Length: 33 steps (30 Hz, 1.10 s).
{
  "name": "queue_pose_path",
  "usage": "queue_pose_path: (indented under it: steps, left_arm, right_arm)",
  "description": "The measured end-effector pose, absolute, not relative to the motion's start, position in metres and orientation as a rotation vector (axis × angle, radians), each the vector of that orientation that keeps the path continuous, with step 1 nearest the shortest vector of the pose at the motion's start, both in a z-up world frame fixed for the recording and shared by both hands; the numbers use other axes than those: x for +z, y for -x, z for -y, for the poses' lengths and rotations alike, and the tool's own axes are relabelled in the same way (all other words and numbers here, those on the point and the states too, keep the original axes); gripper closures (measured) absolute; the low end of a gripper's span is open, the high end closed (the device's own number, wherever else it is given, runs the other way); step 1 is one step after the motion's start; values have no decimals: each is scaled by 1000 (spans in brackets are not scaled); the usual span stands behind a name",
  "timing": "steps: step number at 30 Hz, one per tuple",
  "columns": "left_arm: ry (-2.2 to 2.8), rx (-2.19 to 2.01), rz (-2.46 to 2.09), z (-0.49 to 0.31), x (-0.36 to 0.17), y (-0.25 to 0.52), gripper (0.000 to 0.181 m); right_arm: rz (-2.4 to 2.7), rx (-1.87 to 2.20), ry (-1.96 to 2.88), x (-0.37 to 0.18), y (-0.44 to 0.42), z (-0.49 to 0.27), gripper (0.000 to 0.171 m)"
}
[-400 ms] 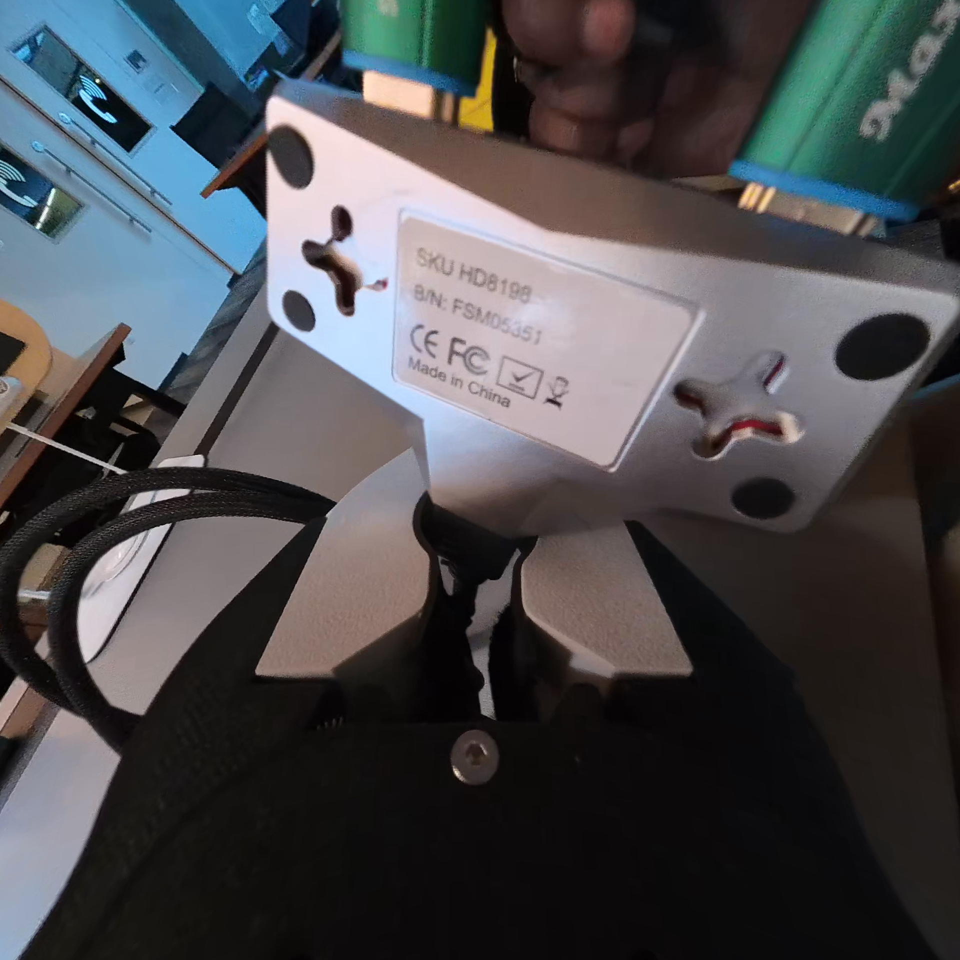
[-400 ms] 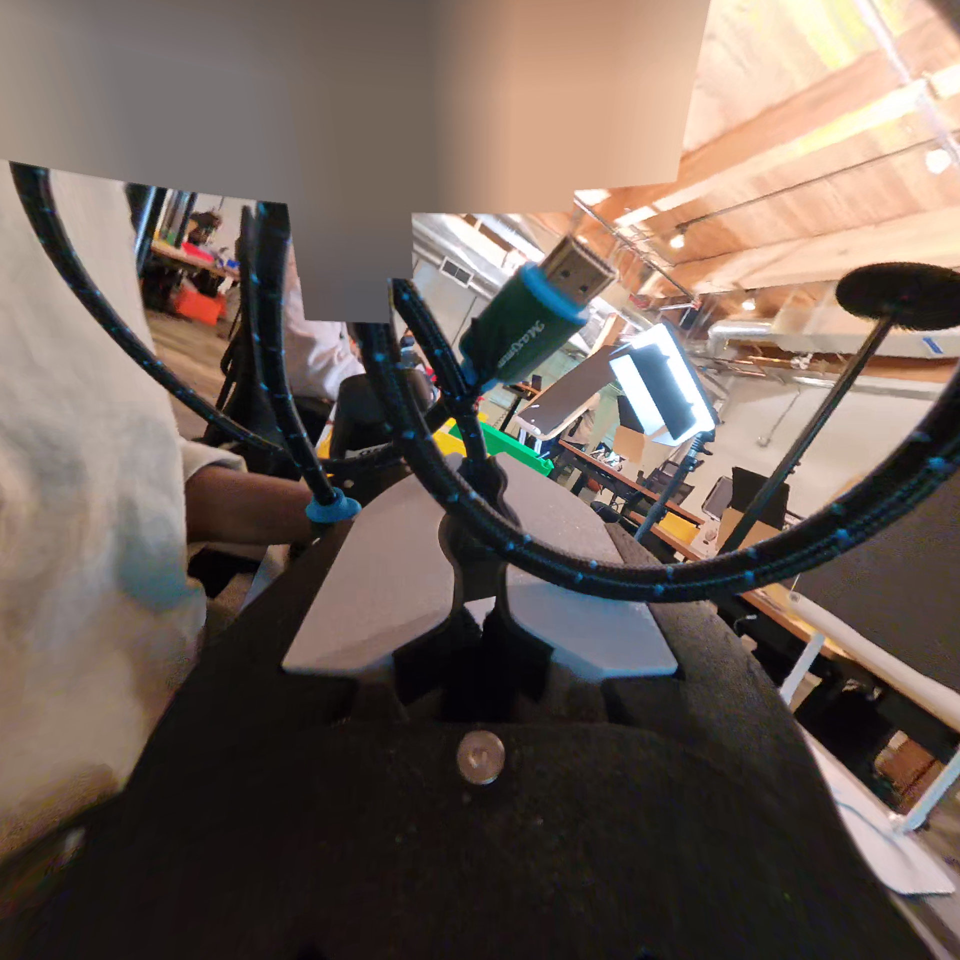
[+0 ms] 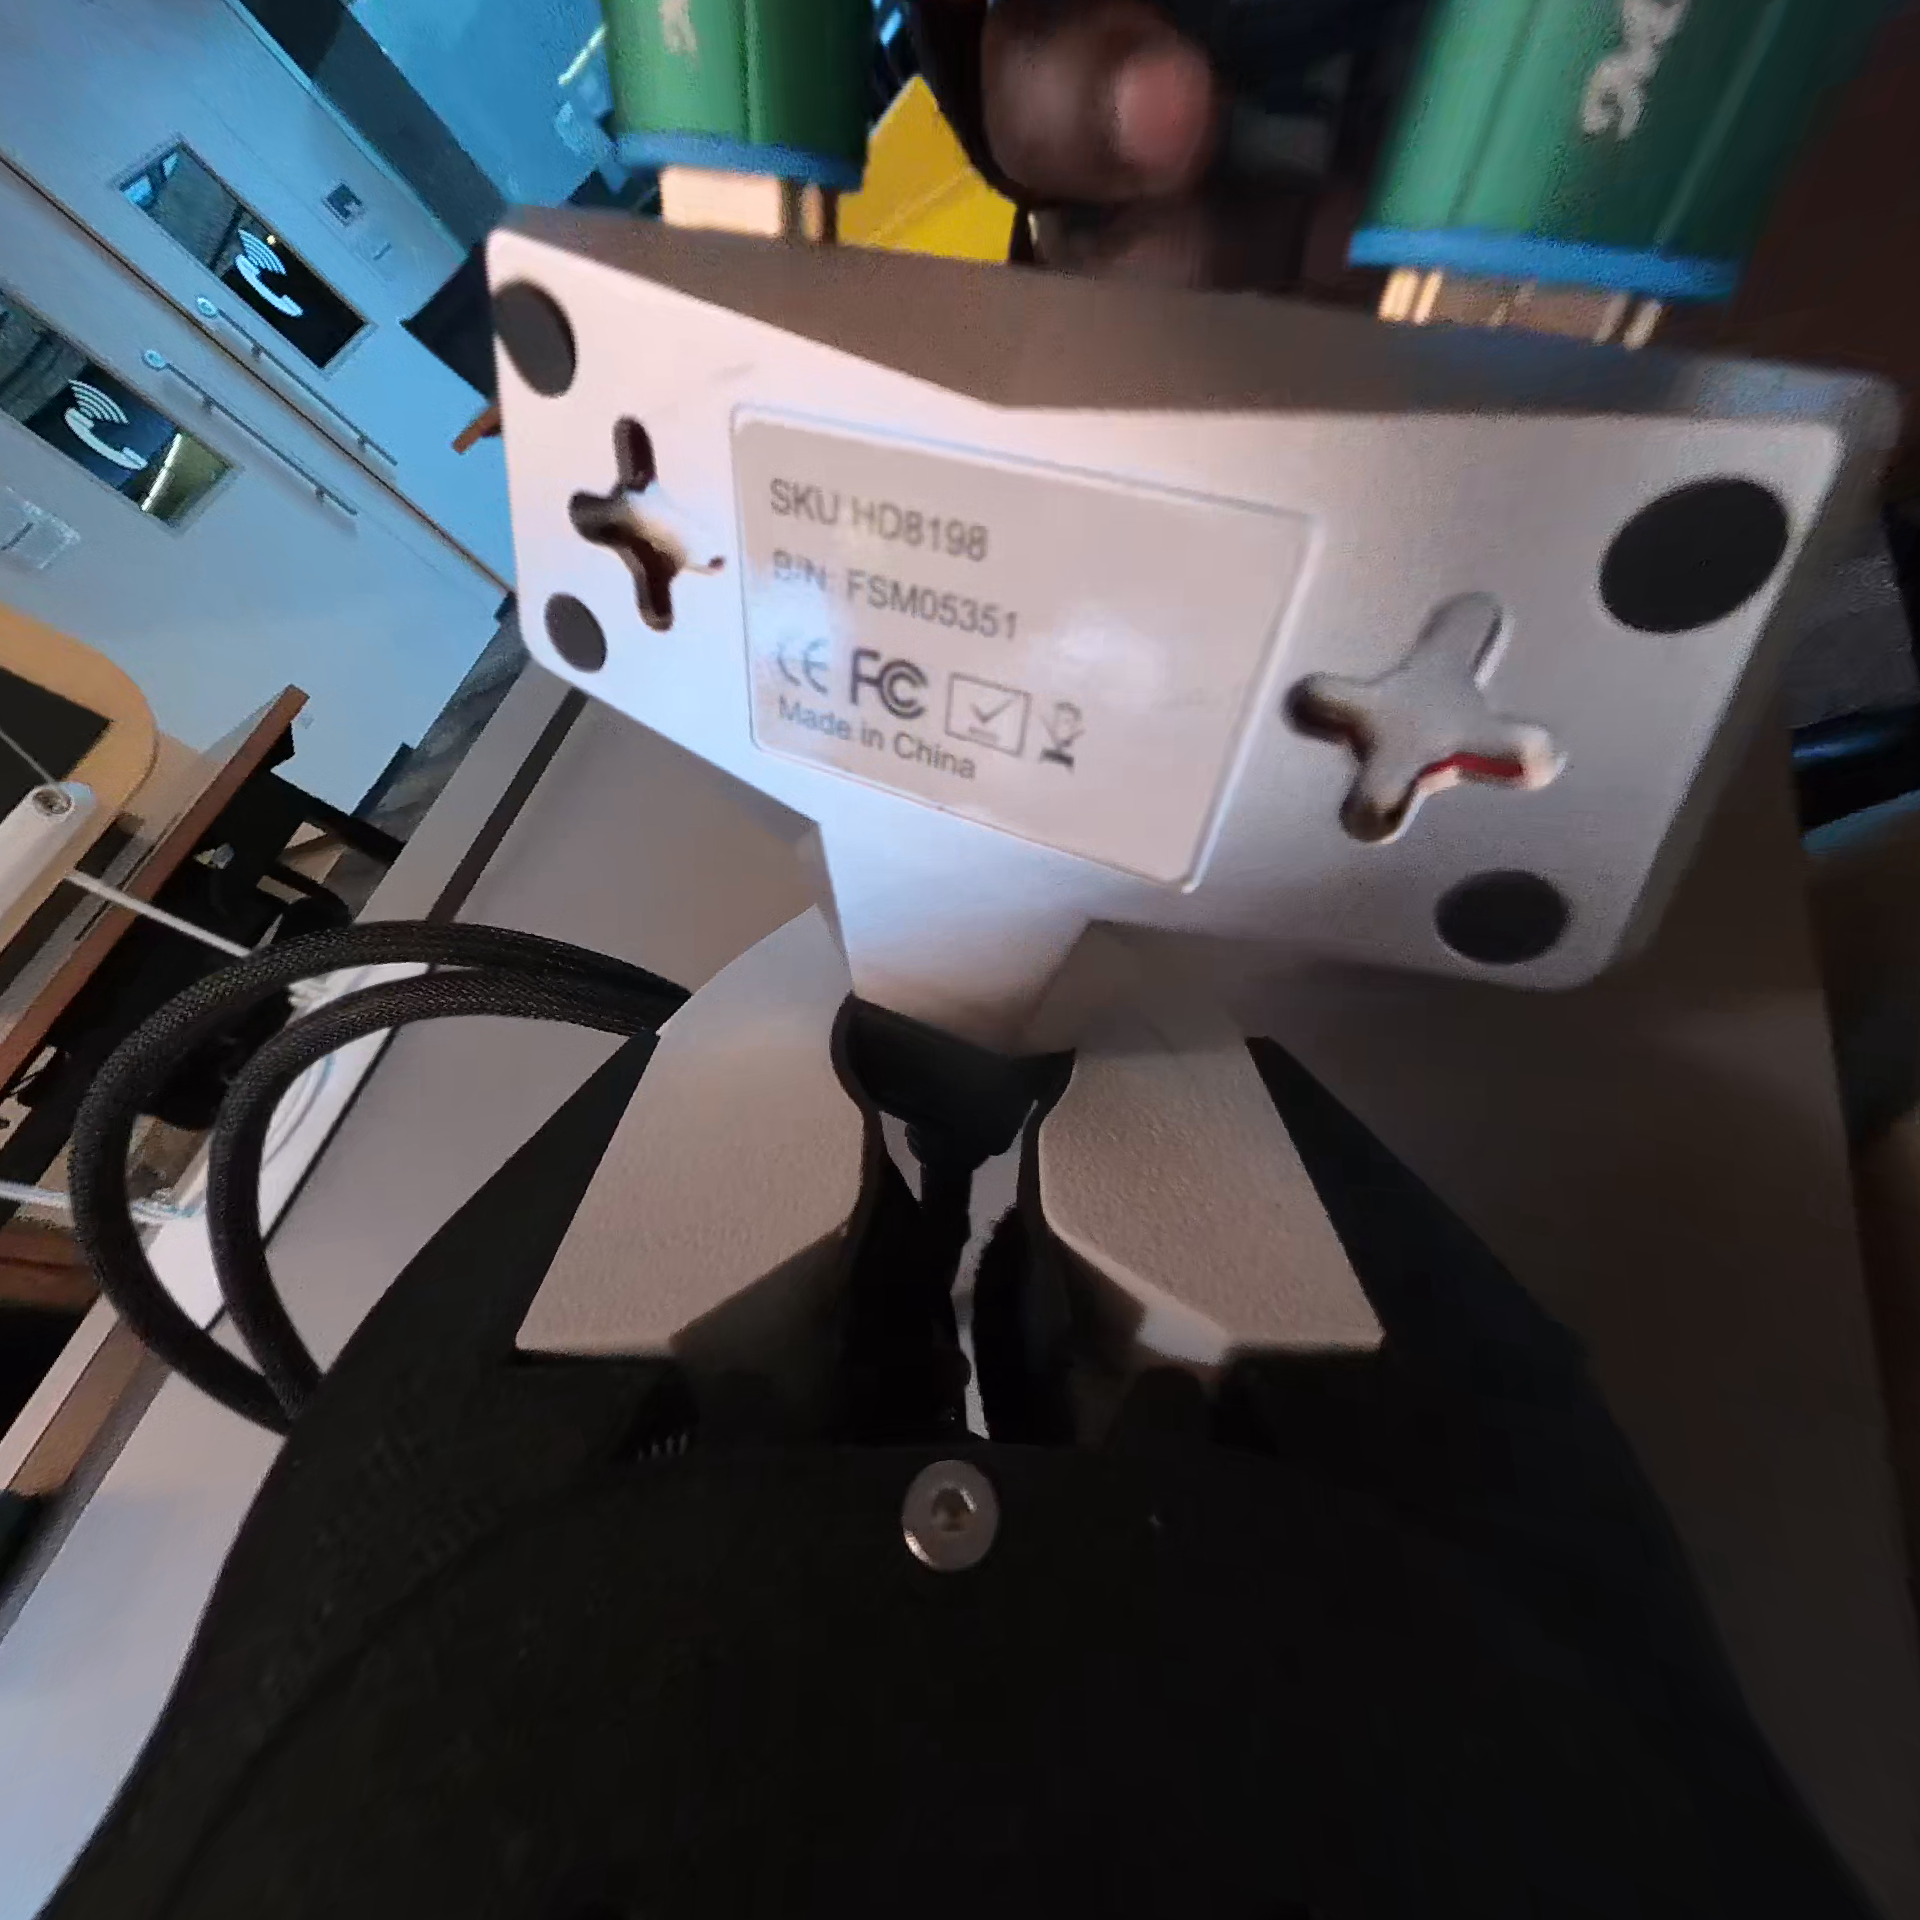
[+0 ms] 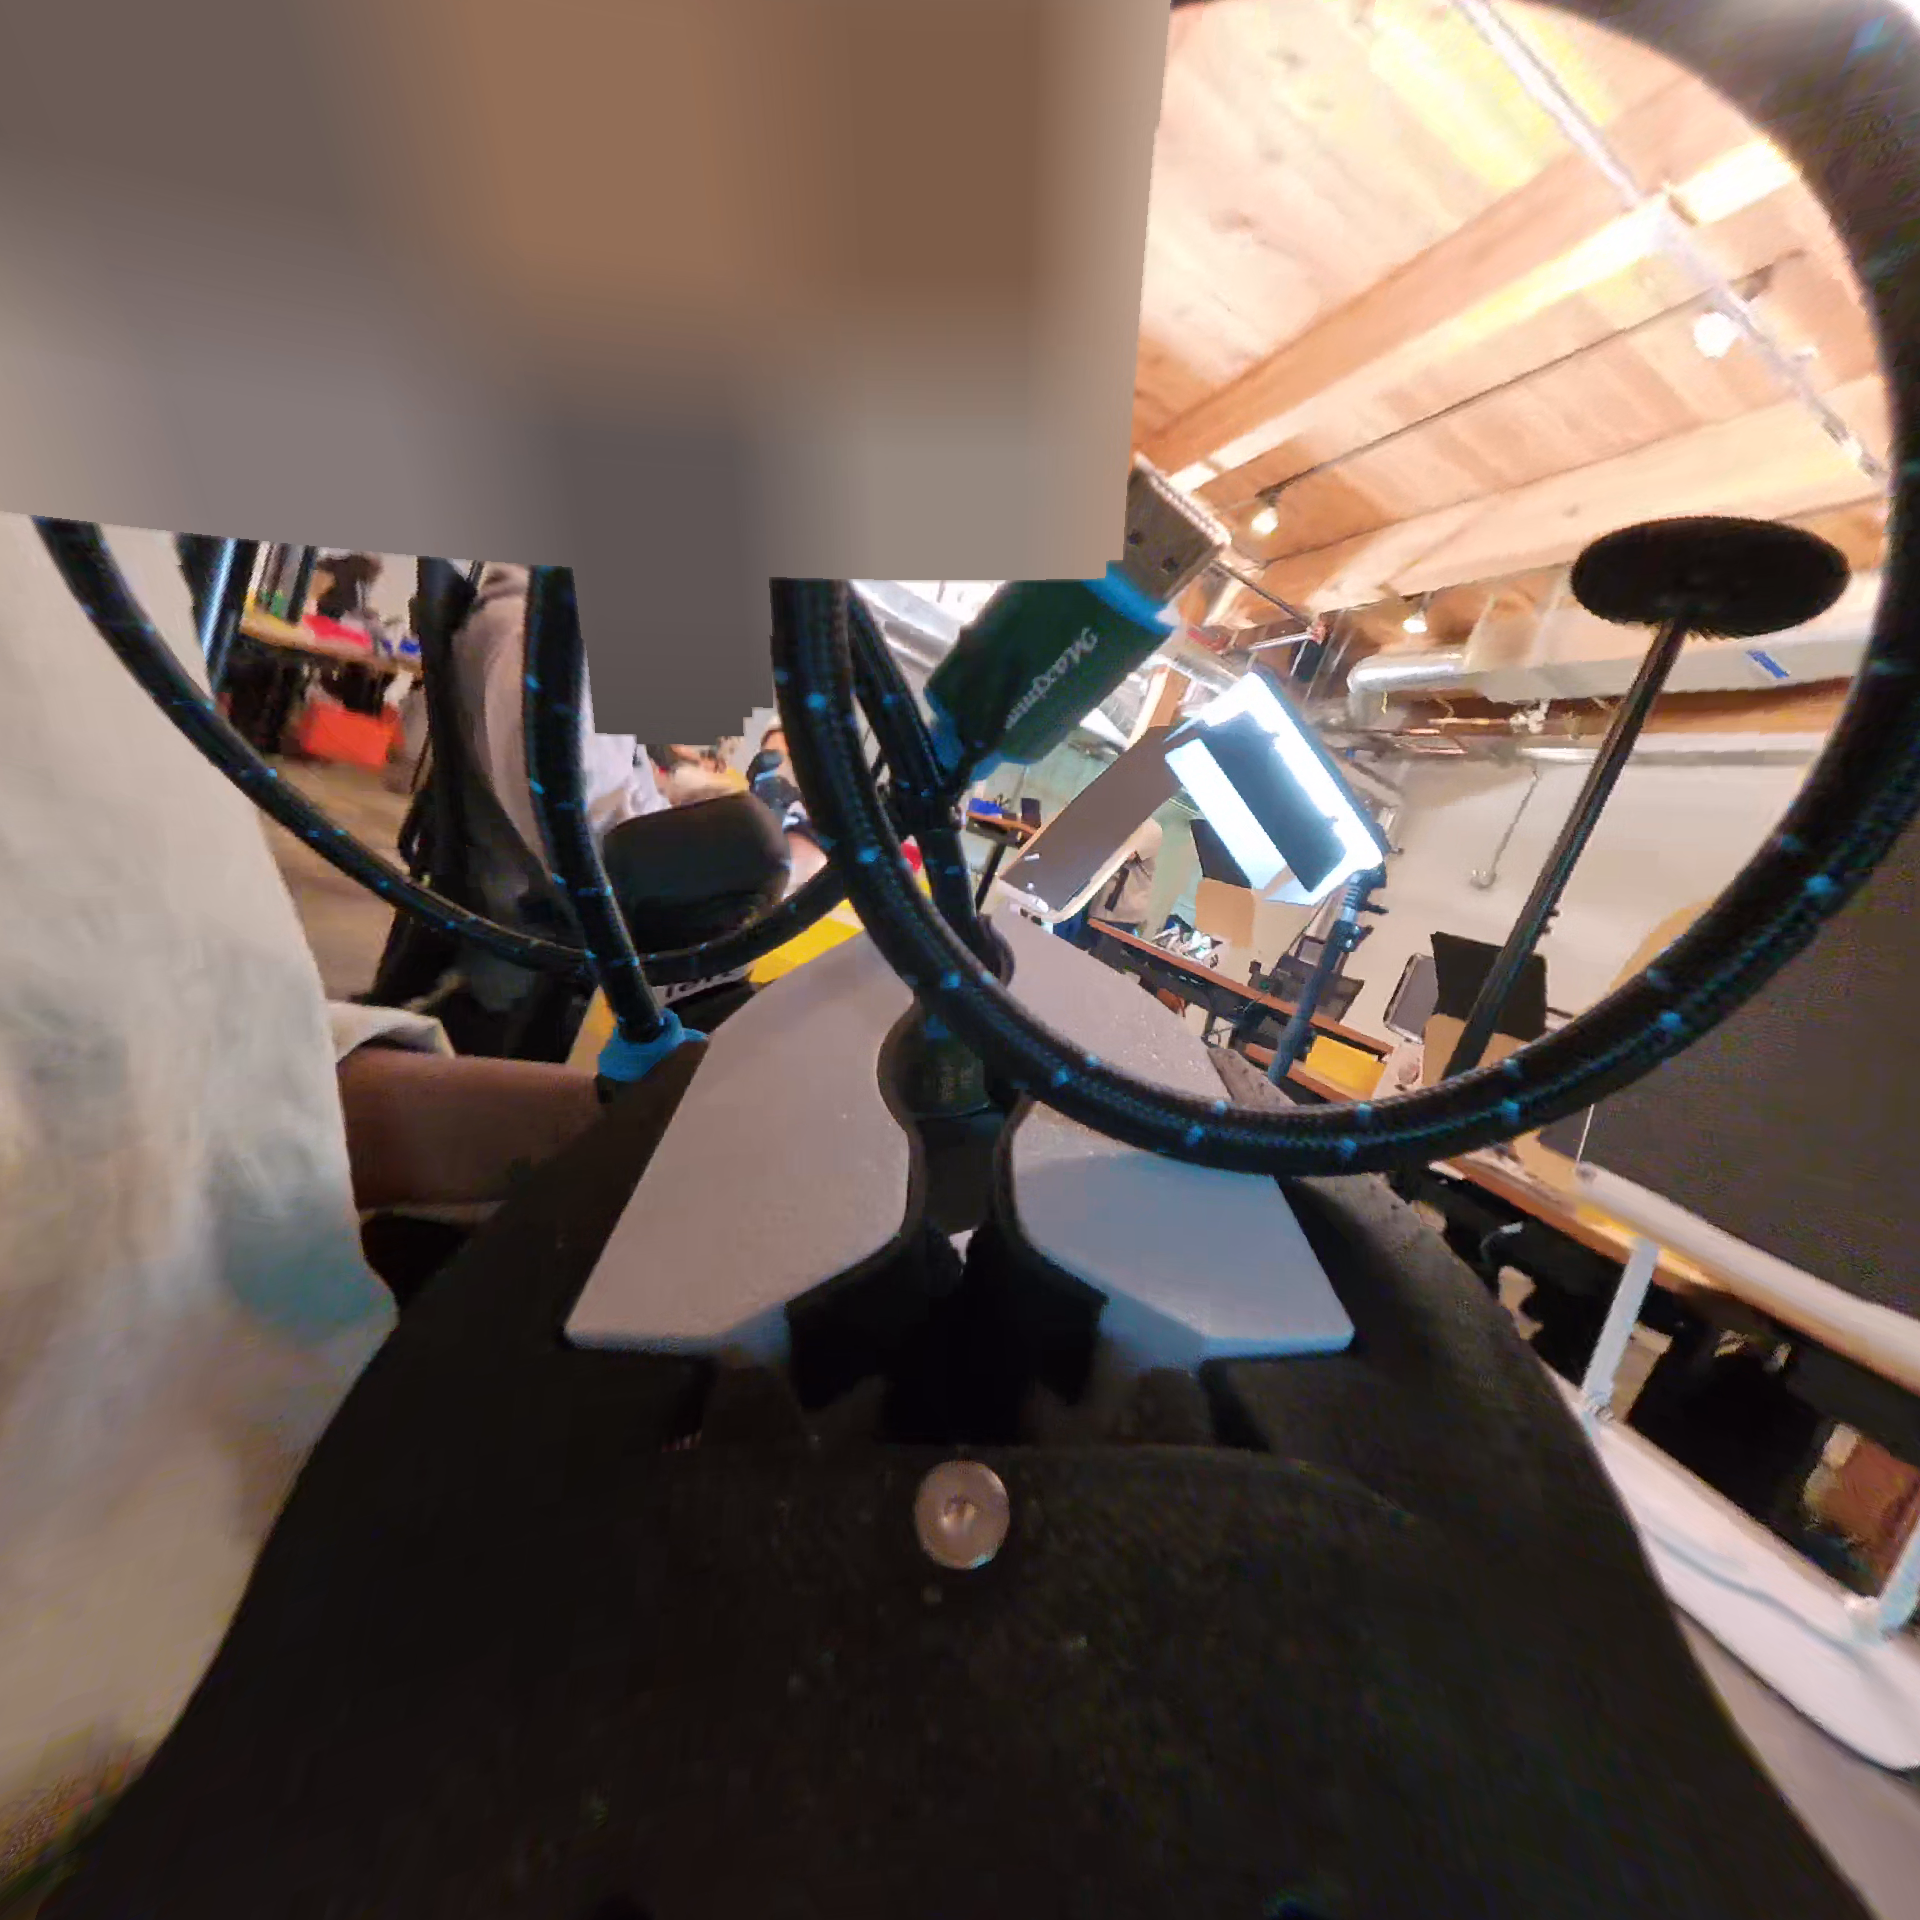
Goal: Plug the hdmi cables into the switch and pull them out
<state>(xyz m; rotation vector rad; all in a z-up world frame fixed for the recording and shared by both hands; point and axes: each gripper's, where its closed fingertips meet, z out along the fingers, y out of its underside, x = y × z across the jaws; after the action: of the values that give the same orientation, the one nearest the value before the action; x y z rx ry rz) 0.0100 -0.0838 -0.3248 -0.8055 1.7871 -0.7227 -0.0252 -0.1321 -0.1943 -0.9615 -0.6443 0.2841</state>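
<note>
In the left wrist view the silver switch [image 3: 1403,582] is held up with its labelled underside facing me. My left gripper [image 3: 956,1049] is shut on the black cable stub [image 3: 945,1049] at the switch's stem. Two green hdmi plugs, one left [image 3: 727,94] and one right [image 3: 1558,135], sit in the switch's far edge, with a person's fingers [image 3: 1091,104] between them. In the right wrist view my right gripper [image 4: 940,977] is shut on a black braided hdmi cable [image 4: 1195,1112]. A free green plug [image 4: 1039,665] points up and to the right above it.
The switch's own black cable [image 3: 156,1091] loops over the grey table [image 3: 644,831] at left. In the right wrist view a person's pale sleeve [image 4: 125,1039] and forearm [image 4: 457,1122] are close on the left. A lit panel lamp [image 4: 1268,790] and a black stand [image 4: 1704,571] are behind. My right fingertips sit around 15 cm from my left ones.
Little has moved. The switch has drifted slightly left in the left wrist view. In the right wrist view the cable loop on the right has swung higher.
</note>
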Motion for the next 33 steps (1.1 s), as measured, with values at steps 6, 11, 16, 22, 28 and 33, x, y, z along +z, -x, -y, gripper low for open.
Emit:
queue_pose_path:
  steps: [6, 11, 16, 22, 28, 33]
  left_arm:
    - [982, -540, -1856, 54, -355, -9, 160]
    - [881, -689, -1874, 85, -342, -13, 161]
    - [925, -834, -1695, 77, -316, -13, 160]
    - [1014, -959, -1508, 62, -295, -11, 161]
    - [1089, -1104, -1337, 44, -278, -3, 161]
    - [1022, -1160, -1320, 51, -272, -1, 161]
  right_arm:
    - [501, 443, 500, -137, 2, 199, 165]
    - [394, 17, 900, -137, -73, 205, 165]
    - [283, 14, 1202, -167, -100, 179, 165]
    - [267, 224, 1416, -204, -82, 135, 164]
    - [299, 164, 1488, -199, -73, 133, 164]
    - [337, 83, 1487, -184, -65, 142, 164]
